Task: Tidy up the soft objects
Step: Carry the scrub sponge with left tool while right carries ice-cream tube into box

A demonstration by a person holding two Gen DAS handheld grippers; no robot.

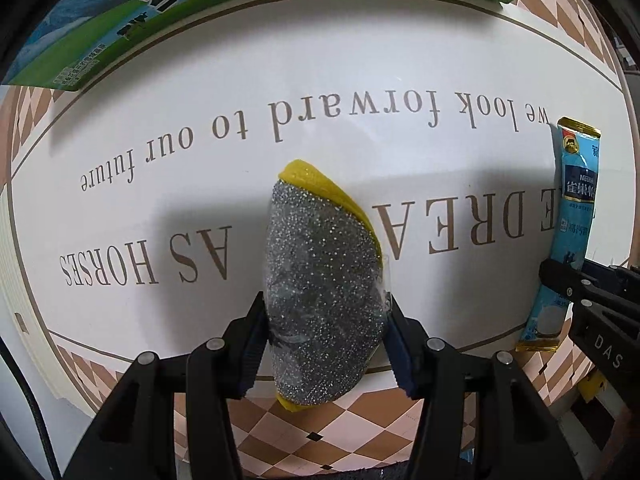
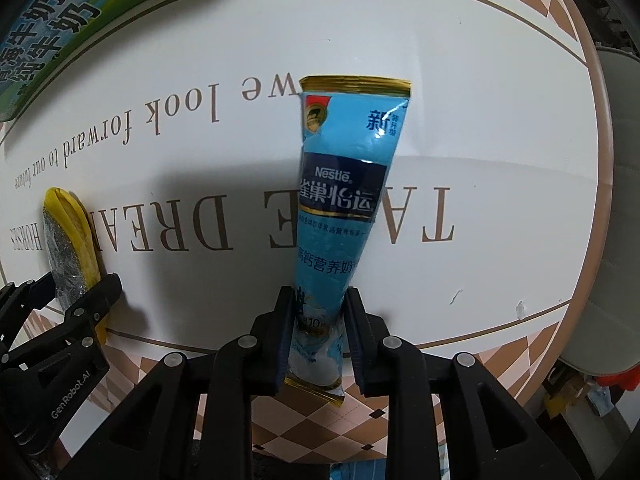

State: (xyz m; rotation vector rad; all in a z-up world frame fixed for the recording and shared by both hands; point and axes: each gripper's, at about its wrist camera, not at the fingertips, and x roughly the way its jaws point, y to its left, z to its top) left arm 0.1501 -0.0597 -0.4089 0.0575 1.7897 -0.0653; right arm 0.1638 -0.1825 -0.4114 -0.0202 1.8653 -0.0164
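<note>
My left gripper [image 1: 326, 344] is shut on a yellow sponge with a silver glitter scouring face [image 1: 320, 288], held upright above the white table. My right gripper [image 2: 316, 336] is shut on the lower end of a blue Nestle milk powder sachet [image 2: 344, 200], which points away from me. In the left wrist view the sachet [image 1: 568, 224] and the right gripper [image 1: 576, 288] show at the right edge. In the right wrist view the sponge [image 2: 70, 244] and the left gripper [image 2: 76, 300] show at the left edge.
A white table top [image 1: 360, 80] with brown lettering and a checkered border lies below. A green and blue milk carton box [image 1: 160, 8] stands at the far edge, also in the right wrist view [image 2: 52, 28]. A pale chair [image 2: 616, 200] stands beyond the table's right edge.
</note>
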